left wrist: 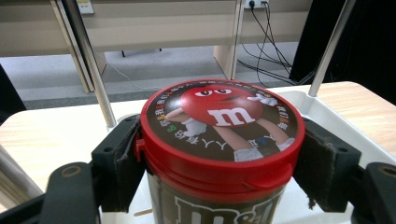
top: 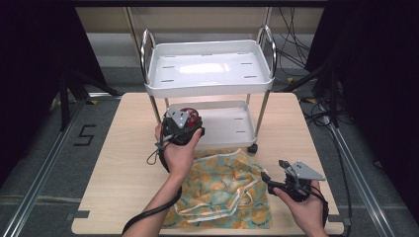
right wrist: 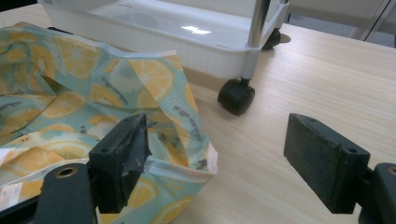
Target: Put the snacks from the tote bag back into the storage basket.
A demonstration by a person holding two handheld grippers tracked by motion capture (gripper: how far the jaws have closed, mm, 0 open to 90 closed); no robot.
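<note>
Starting at the left of the high view: left hand reaching forward over the wooden table, carrying the left gripper at the front edge of the lower tray of the small white cart. Gripping a candy jar with a red lid, both black jaws pressing against the jar's sides just under the lid rim, as seen in the left gripper view. Holding the jar upright, hanging over the white lower tray, with the cart's chrome posts rising behind it.

Moving to the middle: lying flat on the table, just in front of the cart, a fabric bag printed with orange slices, its white drawstring looping across it.

Ending at the right: right hand holding the right gripper near the table's front edge, right beside the bag. Standing wide open and grasping nothing, one jaw sitting at the bag's hem, the other over bare wood, with a black caster of the cart beyond.
</note>
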